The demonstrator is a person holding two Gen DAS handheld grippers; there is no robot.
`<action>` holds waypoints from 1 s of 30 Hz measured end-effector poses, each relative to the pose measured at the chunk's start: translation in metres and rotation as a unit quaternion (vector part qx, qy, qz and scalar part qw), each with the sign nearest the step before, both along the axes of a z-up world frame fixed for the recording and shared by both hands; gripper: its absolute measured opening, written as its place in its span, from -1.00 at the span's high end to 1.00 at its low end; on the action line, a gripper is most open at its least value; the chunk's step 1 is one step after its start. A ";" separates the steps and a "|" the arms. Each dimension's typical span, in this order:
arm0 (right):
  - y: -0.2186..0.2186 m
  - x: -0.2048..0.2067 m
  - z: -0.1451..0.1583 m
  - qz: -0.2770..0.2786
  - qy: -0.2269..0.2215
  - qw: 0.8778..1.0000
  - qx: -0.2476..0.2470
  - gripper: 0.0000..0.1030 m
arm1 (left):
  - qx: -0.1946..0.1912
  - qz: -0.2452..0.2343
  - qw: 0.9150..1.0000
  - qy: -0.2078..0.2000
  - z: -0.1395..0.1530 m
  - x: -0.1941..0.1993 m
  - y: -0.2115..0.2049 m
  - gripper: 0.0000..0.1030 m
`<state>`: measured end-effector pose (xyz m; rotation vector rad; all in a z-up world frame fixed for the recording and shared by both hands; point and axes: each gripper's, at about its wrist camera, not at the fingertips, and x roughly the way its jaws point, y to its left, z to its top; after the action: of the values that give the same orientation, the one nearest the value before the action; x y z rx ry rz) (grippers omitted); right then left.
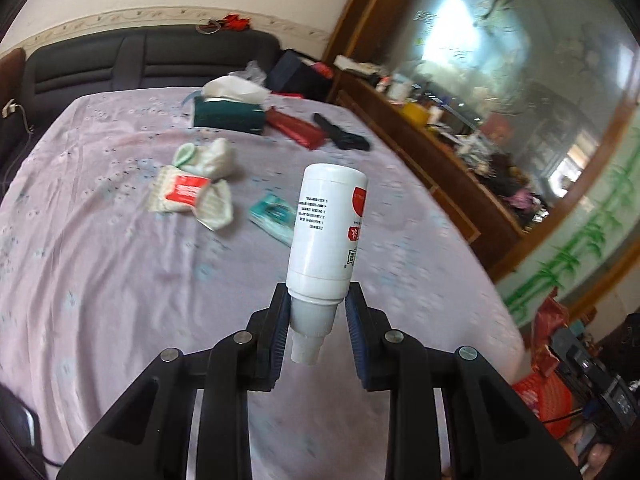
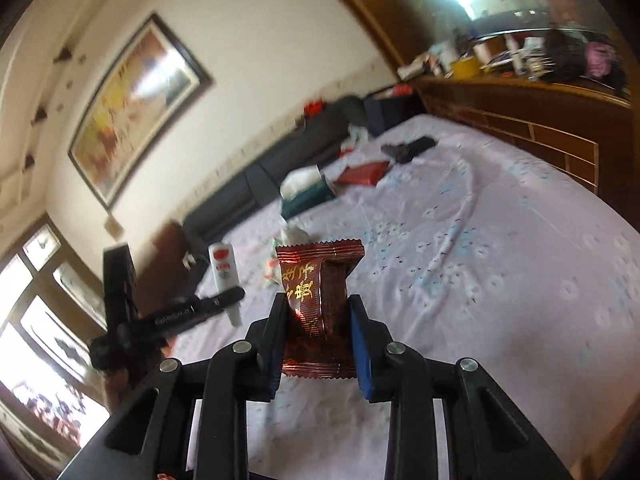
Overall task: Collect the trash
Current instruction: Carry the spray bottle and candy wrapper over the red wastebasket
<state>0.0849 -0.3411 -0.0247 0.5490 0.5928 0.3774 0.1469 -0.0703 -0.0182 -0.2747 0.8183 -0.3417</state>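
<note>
Left gripper (image 1: pixel 316 312) hovering above the bed (image 1: pixel 100 280), clamping a white bottle (image 1: pixel 326 236) by its neck, body rising past the fingertips, cap pointing back between the fingers. Right gripper (image 2: pixel 318 320) raised over the same bed, pinching a dark red snack wrapper (image 2: pixel 320 300) upright between blue pads (image 2: pixel 360 352). Beyond the left fingers only: tissue box (image 1: pixel 228 110), crumpled packets (image 1: pixel 192 192), teal packet (image 1: pixel 274 214). Left of the right fingers only: the other gripper seen sidelong, plus a framed picture (image 2: pixel 136 108).
</note>
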 end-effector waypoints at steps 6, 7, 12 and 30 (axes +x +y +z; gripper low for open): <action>-0.018 -0.060 0.018 -0.049 -0.027 0.998 -0.015 0.40 | -0.001 -0.025 0.999 -0.027 0.024 -0.043 -0.019 0.48; -0.020 -0.068 0.021 -0.057 -0.031 0.998 -0.024 0.40 | 0.003 -0.026 0.999 -0.037 0.031 -0.051 -0.023 0.48; -0.030 -0.098 0.032 -0.081 -0.051 0.995 -0.039 0.40 | 0.013 -0.032 0.998 -0.061 0.049 -0.075 -0.036 0.48; -0.071 -0.199 0.067 -0.172 -0.099 0.978 -0.060 0.40 | 0.038 -0.079 0.988 -0.130 0.087 -0.146 -0.087 0.48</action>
<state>-0.1140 -0.4126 0.0427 0.4807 0.3171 0.0652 0.0007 -0.1573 0.0692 -0.0905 0.5960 -0.4833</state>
